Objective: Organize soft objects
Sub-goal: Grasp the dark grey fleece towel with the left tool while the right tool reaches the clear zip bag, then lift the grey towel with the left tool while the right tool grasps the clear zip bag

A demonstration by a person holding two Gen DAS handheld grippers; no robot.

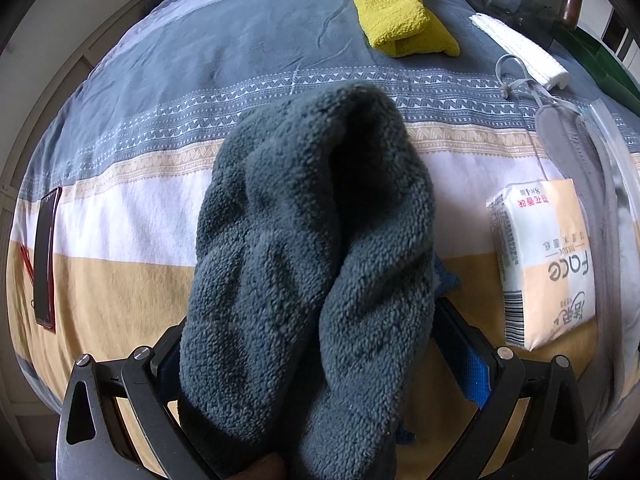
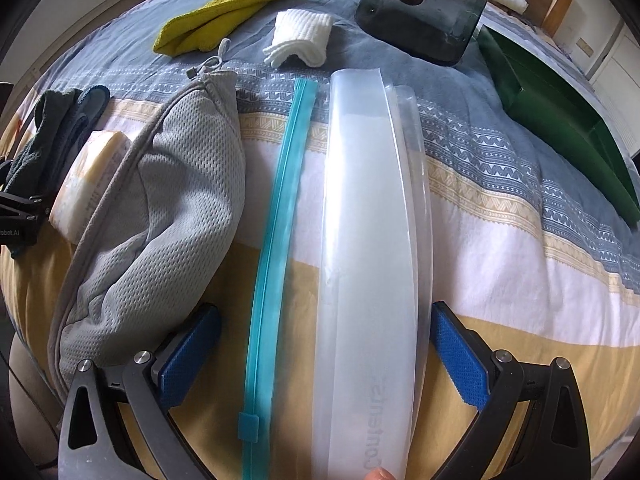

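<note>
A home bedroom; a bed with a striped quilt, wardrobe doors alongside.

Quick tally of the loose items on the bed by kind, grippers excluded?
Towels/cloths: 3, dark grey towel, yellow towel, white cloth
Bags: 2, grey mesh bag, clear zip bag
Tissue pack: 1
Phone: 1
Green box: 1
Total: 8

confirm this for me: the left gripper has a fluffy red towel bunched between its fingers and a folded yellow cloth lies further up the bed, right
Not quite. The towel in the left gripper is dark grey, not red, as the left wrist view shows. The folded yellow cloth does lie further up the bed.
</note>
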